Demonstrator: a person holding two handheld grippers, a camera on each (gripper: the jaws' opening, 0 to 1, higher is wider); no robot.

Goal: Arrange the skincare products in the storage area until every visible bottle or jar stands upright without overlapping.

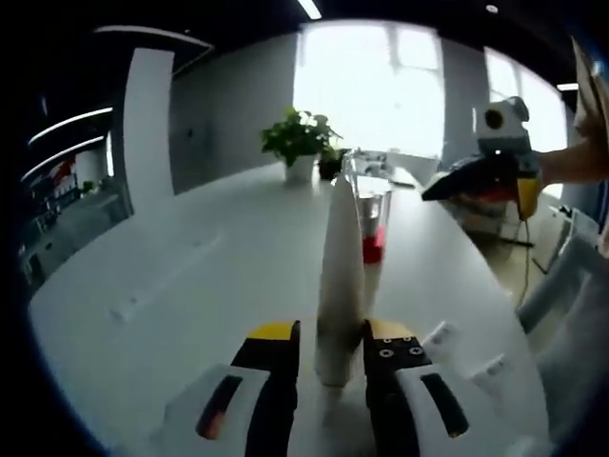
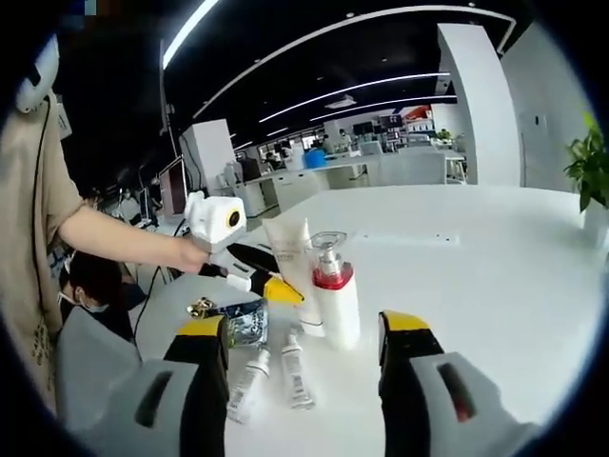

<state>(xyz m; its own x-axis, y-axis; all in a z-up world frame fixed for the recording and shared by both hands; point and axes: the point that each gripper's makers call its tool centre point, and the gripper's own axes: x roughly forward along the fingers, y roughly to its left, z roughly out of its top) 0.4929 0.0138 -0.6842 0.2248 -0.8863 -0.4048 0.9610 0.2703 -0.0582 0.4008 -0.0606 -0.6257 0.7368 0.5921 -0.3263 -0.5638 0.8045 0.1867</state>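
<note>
We see a wide white worktop point(image 1: 190, 276) that carries everything here, curving away toward a bright window in the left gripper view. In the right gripper view the same worktop point(image 2: 495, 257) runs back toward an open office with desks.

A person point(image 2: 38, 190) in a beige top stands at the left of the right gripper view, one arm stretched out over the worktop.

A potted plant point(image 1: 298, 143) stands far back on the worktop, near the window.

The left gripper point(image 1: 330, 357) has its fingers point(image 1: 276, 367) clamped on the base of a tall white tube point(image 1: 340, 276), which stands upright and narrows to its top. In the right gripper view the left gripper point(image 2: 262, 286) reaches in from the left, with the tube point(image 2: 288, 255) upright at its yellow tip.

The right gripper point(image 2: 303, 357) hangs above the worktop with its fingers point(image 2: 400, 347) wide apart and nothing between them. In the left gripper view the right gripper point(image 1: 481, 176) shows at the right edge, above the worktop.

Just behind the tube stands a pump bottle point(image 1: 371, 224) with a red collar and clear cap. In the right gripper view the bottle point(image 2: 333, 295) is upright, just beside the tube.

Two small white tubes point(image 2: 271, 376) lie flat side by side near the bottle, between our right fingers. A crumpled sachet point(image 2: 245, 324) lies just beside them.
</note>
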